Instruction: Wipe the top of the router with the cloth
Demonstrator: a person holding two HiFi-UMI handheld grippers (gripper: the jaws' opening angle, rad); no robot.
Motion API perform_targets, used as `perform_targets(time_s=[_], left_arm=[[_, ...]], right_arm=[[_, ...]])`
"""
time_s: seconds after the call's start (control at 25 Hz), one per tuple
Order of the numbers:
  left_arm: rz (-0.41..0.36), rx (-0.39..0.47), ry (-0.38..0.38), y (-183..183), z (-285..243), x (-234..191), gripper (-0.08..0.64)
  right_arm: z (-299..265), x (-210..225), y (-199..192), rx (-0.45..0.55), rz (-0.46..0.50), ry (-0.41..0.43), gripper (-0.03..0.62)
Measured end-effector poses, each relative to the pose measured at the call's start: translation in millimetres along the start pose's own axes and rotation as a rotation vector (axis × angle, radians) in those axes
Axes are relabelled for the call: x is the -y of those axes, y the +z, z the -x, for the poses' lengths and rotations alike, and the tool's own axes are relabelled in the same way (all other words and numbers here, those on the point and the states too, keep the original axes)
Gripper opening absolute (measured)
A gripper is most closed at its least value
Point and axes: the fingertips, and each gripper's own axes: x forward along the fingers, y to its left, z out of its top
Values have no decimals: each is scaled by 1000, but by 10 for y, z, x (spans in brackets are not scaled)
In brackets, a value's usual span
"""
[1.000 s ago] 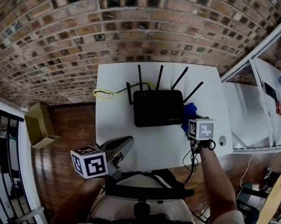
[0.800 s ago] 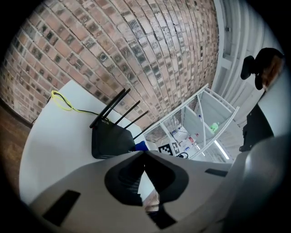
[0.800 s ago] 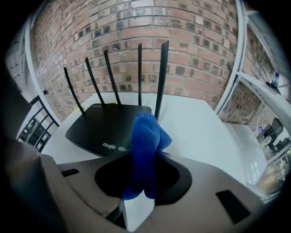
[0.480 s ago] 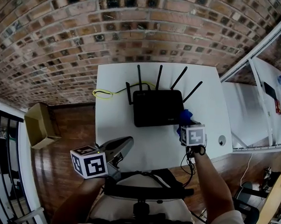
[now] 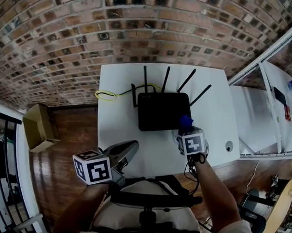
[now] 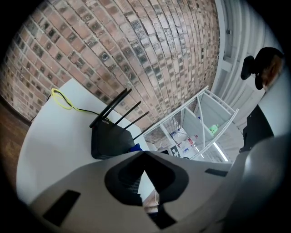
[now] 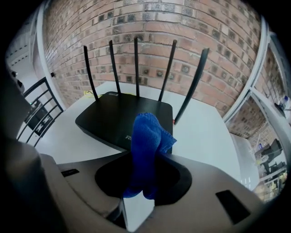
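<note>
A black router point(image 5: 163, 111) with several upright antennas sits at the middle back of the white table point(image 5: 116, 131). My right gripper point(image 5: 185, 127) is shut on a blue cloth point(image 5: 185, 121), held at the router's front right corner. In the right gripper view the cloth point(image 7: 145, 136) sticks up from the gripper point(image 7: 144, 158), just in front of the router point(image 7: 116, 116). My left gripper point(image 5: 131, 147) hovers over the table's front edge, shut with nothing in it. In the left gripper view the left gripper point(image 6: 144, 155) points at the router point(image 6: 109, 139) from the side.
A yellow cable point(image 5: 106, 95) loops from behind the router towards the table's left edge. A brick wall point(image 5: 140, 31) backs the table. A cardboard box point(image 5: 39, 128) lies on the wooden floor at the left. A second white table point(image 5: 262, 114) adjoins on the right.
My right gripper has carried the blue cloth leftward, from beside the router's right edge to its front right corner. The left gripper has stayed in place.
</note>
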Motion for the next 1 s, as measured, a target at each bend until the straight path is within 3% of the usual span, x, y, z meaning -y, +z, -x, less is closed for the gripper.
perform_targets(time_s=[0.2,0.4,0.64,1.0], left_arm=[[18,18,14,30,33,-76,2],[30,20,27,14,65,-130,2],[47,42,24,39,126,-173,2],[46,78,38,50,258,-217,2]], right_arm=[[151,-299,232,-1,24,24,127],[440,-760,520,0,-46,144,126],[430,-1240,664,9,-11,245,127],[338,-1673,684,-12,52,310,127]])
